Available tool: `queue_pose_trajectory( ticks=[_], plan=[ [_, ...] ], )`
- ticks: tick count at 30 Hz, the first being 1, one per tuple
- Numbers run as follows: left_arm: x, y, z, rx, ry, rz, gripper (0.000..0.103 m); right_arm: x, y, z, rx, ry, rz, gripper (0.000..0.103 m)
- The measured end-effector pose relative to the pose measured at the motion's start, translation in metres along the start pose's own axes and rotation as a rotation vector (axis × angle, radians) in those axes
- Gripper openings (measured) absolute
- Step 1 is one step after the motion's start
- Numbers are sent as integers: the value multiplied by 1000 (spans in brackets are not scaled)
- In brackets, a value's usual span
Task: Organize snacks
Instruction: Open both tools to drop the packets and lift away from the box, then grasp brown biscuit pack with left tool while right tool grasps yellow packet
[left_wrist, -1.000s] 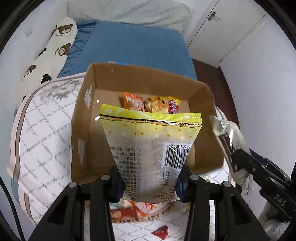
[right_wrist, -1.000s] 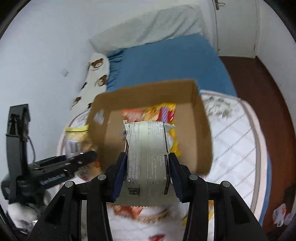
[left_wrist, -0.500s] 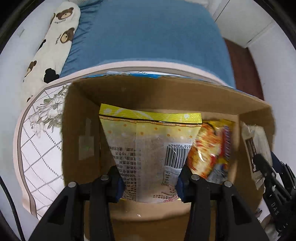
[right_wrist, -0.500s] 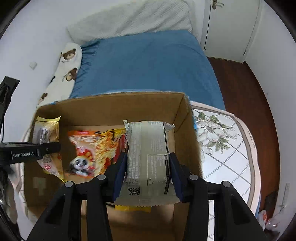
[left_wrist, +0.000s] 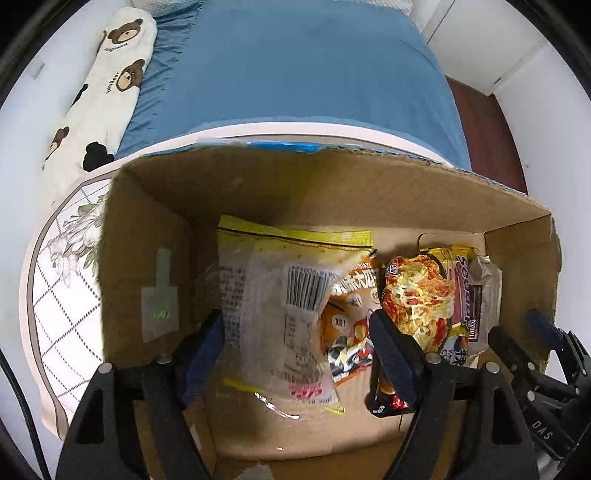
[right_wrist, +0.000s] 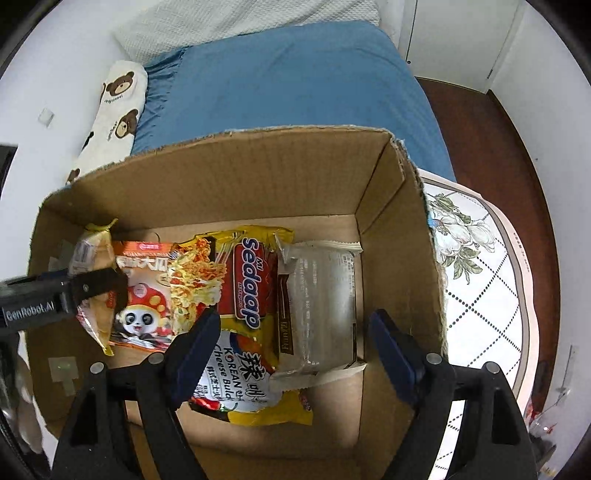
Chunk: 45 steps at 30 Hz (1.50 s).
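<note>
1. Left wrist view: the left gripper (left_wrist: 295, 332) reaches down into the cardboard box (left_wrist: 332, 184), jaws spread wide with the yellow snack bag (left_wrist: 280, 295) lying loose between them on the box floor, against the left side. It looks let go, not pinched. Judged from this, the sound move is to lift straight up, keeping the fingers clear of the wrapper so it is not dragged along.

2. Right wrist view: the right gripper (right_wrist: 295, 339) also points steeply down into the box, jaws wide apart. The clear-wrapped pack (right_wrist: 317, 302) rests on the floor at the right end, beside the Sedaap noodle packet (right_wrist: 243, 280), touching neither finger. The same clean, vertical withdrawal would suit, avoiding the box's right wall.
</note>
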<state>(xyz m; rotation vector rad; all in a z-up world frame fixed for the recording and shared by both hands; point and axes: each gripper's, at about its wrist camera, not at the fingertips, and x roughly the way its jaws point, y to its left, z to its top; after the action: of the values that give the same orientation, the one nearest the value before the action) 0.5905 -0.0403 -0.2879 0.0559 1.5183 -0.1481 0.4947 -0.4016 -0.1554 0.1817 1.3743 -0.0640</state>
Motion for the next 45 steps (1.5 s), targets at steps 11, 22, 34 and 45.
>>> queue_pose_trajectory(
  ticks=[11, 22, 34, 45],
  plan=[
    [-62, -5, -50, 15, -167, 1, 78, -44, 10, -32, -14, -31, 27, 85],
    [-112, -9, -119, 32, -321, 20, 78, -100, 22, -79, -42, -108, 54, 85],
    [-171, -13, -184, 29, -454, 8, 78, -168, 34, -132, -47, -208, 116, 85],
    [-120, -1, -246, 22, -311, 5, 78, -141, 4, -206, 17, -86, 168, 85]
  ],
)
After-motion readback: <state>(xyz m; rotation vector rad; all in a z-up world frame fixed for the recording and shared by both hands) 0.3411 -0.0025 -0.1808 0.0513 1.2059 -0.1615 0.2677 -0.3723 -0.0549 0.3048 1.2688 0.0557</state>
